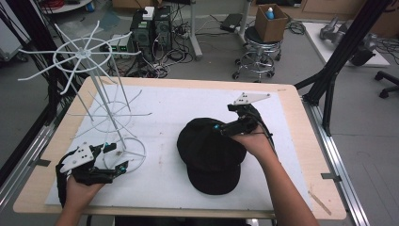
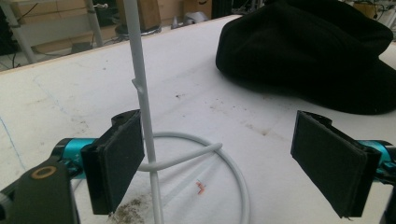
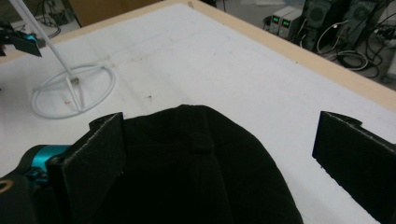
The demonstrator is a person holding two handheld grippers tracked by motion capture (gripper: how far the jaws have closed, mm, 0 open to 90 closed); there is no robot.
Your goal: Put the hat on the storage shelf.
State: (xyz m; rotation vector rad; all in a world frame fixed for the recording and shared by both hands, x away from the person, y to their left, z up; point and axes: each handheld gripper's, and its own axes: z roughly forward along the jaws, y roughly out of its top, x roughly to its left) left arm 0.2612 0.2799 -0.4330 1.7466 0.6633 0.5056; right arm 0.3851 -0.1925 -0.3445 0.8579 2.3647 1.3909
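A black cap (image 1: 211, 157) lies on the white mat, brim toward the front edge. My right gripper (image 1: 228, 118) stands open at its far right side; in the right gripper view the cap's crown (image 3: 196, 177) lies between and below the open pads (image 3: 100, 158). A white wire rack (image 1: 84, 54) stands at the left on a ring base (image 1: 136, 162). My left gripper (image 1: 117, 157) is open around the rack's pole low down. In the left gripper view the pole (image 2: 142, 93) runs just beside the left pad (image 2: 119, 156), with the cap (image 2: 317, 51) beyond.
The white mat (image 1: 164, 108) covers a wooden table (image 1: 291, 122). A black frame post (image 1: 336, 61) rises at the right rear. On the floor behind are a stool (image 1: 259, 52) with a cardboard box (image 1: 270, 21), and electronics with cables (image 1: 150, 33).
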